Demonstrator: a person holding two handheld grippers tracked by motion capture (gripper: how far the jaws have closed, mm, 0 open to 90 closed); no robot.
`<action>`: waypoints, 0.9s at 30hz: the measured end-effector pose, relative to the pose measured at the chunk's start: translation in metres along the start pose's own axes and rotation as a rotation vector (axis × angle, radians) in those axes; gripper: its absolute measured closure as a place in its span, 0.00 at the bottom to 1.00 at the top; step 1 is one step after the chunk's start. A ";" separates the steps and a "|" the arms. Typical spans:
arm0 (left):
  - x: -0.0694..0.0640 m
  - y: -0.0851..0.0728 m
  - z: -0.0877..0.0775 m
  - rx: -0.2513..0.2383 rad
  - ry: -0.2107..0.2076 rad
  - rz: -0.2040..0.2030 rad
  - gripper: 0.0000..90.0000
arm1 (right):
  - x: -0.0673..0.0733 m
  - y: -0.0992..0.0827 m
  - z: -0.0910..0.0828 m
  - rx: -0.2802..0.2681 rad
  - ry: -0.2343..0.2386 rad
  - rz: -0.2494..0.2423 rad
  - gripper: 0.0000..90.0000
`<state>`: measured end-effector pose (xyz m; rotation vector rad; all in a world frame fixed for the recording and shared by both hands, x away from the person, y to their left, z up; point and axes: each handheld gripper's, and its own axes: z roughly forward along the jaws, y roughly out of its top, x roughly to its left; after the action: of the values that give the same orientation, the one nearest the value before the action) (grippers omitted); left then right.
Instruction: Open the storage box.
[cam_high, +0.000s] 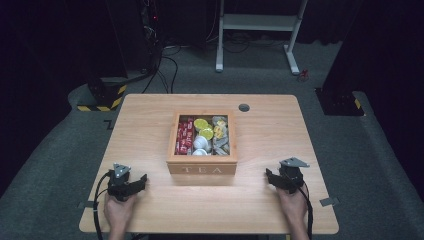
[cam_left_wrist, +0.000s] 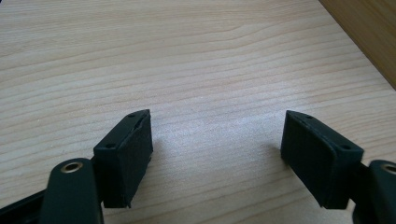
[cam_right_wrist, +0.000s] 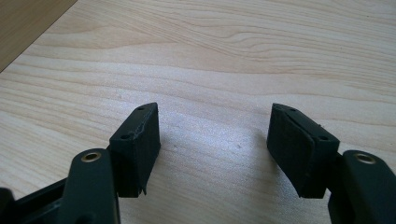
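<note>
Resting mid-table (cam_high: 150, 107) on pale wood – the tea box (cam_high: 202, 168), open-topped, standing between left tool (cam_high: 134, 185) and right tool (cam_high: 274, 178), apart from both. Gaping wide, both holding nothing. Likely handling stiff and weighty – best gripping the side walls.

Pale wood-grain table (cam_high: 150, 120) on grey carpeted floor (cam_high: 380, 165), with a round grey cable port (cam_high: 244, 107) near the far edge and small grey tabs at the near left (cam_high: 84, 204) and near right (cam_high: 328, 201) edges. Beyond it, the white legs and crossbar of a desk frame (cam_high: 257, 22), well apart. At far left, a black base with yellow-and-black hazard stripes (cam_high: 102, 97); black cables (cam_high: 167, 70) trailing across the floor. At far right, another dark base (cam_high: 340, 102). Near the white frame's foot, a small red item (cam_high: 303, 76), too small to identify.
</note>
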<state>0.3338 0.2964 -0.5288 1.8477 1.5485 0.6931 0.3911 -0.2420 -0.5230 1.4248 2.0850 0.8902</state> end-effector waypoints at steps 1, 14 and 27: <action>0.000 0.000 0.000 -0.002 0.000 -0.003 0.28 | 0.000 0.000 0.000 0.001 0.001 -0.001 0.38; 0.001 0.002 -0.002 0.012 -0.053 -0.020 0.28 | 0.000 0.000 0.000 0.000 0.002 -0.001 0.38; -0.026 0.011 -0.019 -0.074 -0.202 0.026 0.30 | 0.000 0.000 0.000 0.001 0.004 -0.003 0.37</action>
<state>0.3224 0.2720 -0.5075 1.8253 1.3535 0.5492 0.3912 -0.2418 -0.5230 1.4213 2.0898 0.8920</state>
